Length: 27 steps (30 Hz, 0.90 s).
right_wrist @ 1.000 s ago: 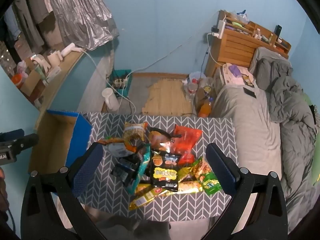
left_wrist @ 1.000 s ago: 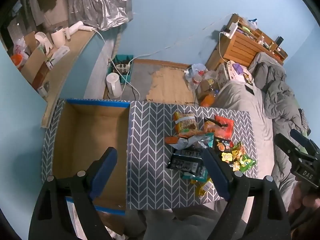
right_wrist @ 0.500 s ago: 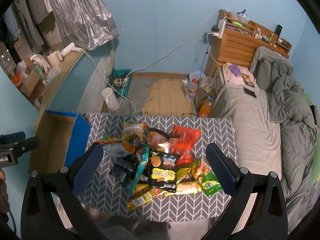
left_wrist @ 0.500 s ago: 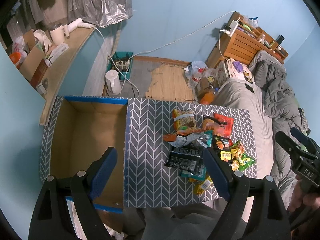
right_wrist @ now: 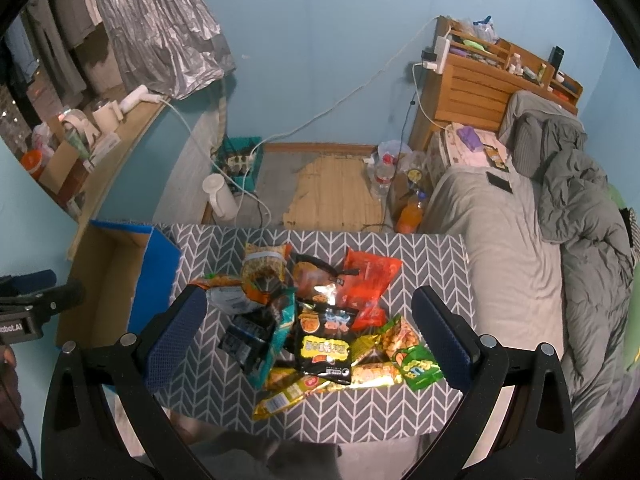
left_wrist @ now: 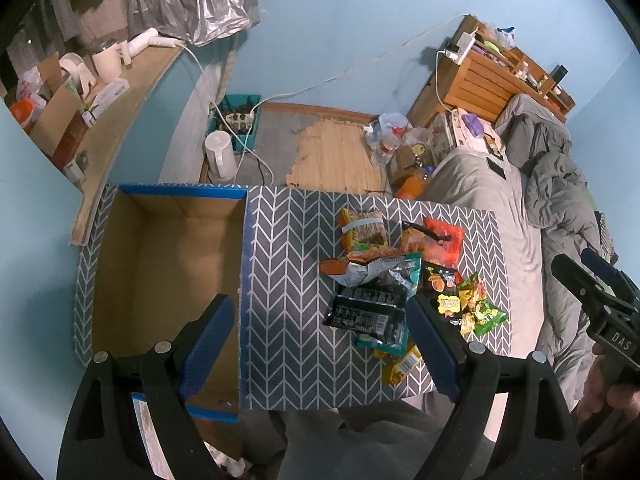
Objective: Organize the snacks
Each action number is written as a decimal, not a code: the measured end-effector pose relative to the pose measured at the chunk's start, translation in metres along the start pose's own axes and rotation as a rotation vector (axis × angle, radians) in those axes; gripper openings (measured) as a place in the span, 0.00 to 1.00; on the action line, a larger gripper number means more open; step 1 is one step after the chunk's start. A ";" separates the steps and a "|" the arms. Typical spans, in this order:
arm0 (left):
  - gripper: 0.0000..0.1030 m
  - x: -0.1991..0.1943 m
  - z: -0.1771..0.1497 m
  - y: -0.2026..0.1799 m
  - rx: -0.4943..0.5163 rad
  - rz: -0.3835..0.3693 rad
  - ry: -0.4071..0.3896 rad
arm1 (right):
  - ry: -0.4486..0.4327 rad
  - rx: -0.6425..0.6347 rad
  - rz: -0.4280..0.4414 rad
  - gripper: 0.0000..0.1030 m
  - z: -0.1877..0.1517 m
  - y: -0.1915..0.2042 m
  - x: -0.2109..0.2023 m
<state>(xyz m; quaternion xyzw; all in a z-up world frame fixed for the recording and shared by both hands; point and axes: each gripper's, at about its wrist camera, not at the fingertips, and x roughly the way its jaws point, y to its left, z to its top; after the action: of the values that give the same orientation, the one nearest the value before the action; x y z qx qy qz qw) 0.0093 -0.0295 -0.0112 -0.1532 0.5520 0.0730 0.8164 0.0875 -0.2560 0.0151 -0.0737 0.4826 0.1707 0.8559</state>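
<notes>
Left gripper (left_wrist: 320, 340) risen slightly, jaws spread

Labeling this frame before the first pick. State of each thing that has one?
left gripper: open, empty, held high above the table
right gripper: open, empty, above the snack pile
cardboard box: open top, empty as far as visible
snack pile: packets heaped and overlapping on the table
silver chip bag: crumpled, looks opened

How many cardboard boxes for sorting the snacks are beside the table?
1: an open cardboard box with blue-taped edges stands against the left edge of the chevron-patterned table. It looks empty; its near corner is hidden behind the left tool.
</notes>
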 end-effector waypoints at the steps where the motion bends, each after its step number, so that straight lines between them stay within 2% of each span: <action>1: 0.86 0.001 -0.001 -0.001 -0.001 -0.002 0.004 | 0.000 -0.002 -0.001 0.98 0.000 0.000 0.000; 27: 0.86 0.006 0.007 -0.004 0.010 -0.012 0.040 | 0.009 -0.001 0.009 0.98 0.001 0.000 0.001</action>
<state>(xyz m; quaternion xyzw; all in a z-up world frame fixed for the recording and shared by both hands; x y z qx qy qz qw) 0.0189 -0.0314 -0.0138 -0.1538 0.5674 0.0620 0.8065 0.0884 -0.2552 0.0144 -0.0728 0.4865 0.1747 0.8529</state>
